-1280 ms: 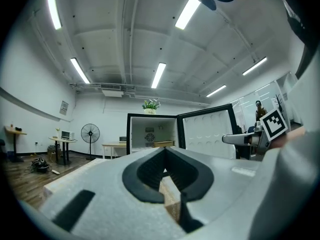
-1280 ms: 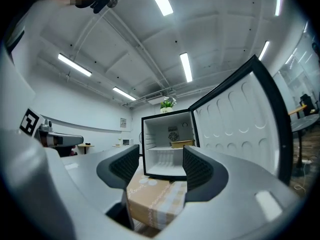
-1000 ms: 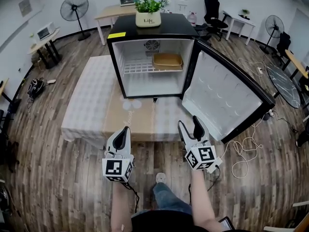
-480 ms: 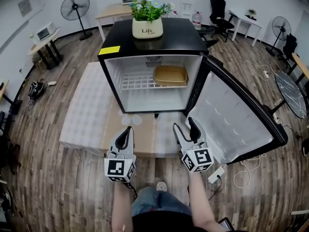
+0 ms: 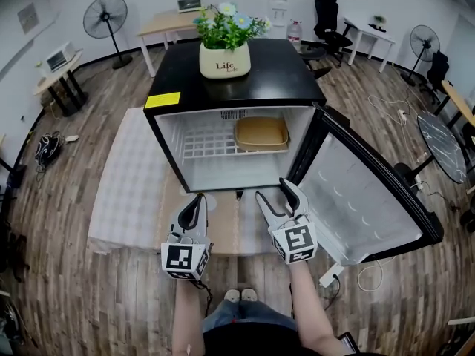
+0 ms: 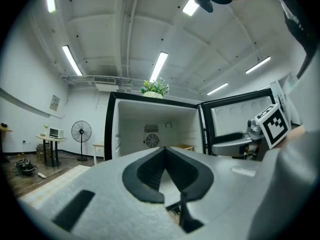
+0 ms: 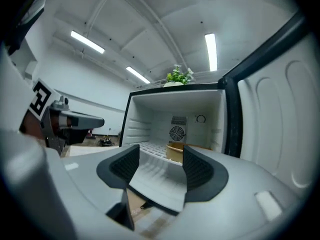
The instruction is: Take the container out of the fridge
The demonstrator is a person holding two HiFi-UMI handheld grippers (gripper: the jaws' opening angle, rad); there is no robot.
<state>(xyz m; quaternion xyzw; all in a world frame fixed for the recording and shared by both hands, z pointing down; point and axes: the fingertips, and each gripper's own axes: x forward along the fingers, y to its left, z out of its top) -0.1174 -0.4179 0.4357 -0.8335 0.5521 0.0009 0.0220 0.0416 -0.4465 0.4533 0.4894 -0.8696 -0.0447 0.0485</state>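
A black mini fridge (image 5: 231, 87) stands with its door (image 5: 367, 199) swung open to the right. A tan shallow container (image 5: 261, 133) sits on the right side of the white wire shelf (image 5: 208, 145) inside; it also shows in the right gripper view (image 7: 176, 151). My left gripper (image 5: 196, 201) is shut and holds nothing, low in front of the fridge's left half. To its right, my right gripper (image 5: 273, 191) is open and empty, its jaws (image 7: 161, 159) aimed at the fridge opening, still short of the container. The left gripper (image 6: 164, 151) points at the fridge interior.
A potted plant (image 5: 224, 47) stands on the fridge top. The fridge rests on a white pad (image 5: 122, 173) with cardboard (image 5: 223, 217) in front. Cables (image 5: 371, 269) lie on the floor right of the door. Fans, desks and chairs line the room's far side.
The view and both grippers have come closer to the fridge. The right gripper has risen toward the opening. The container has not moved.
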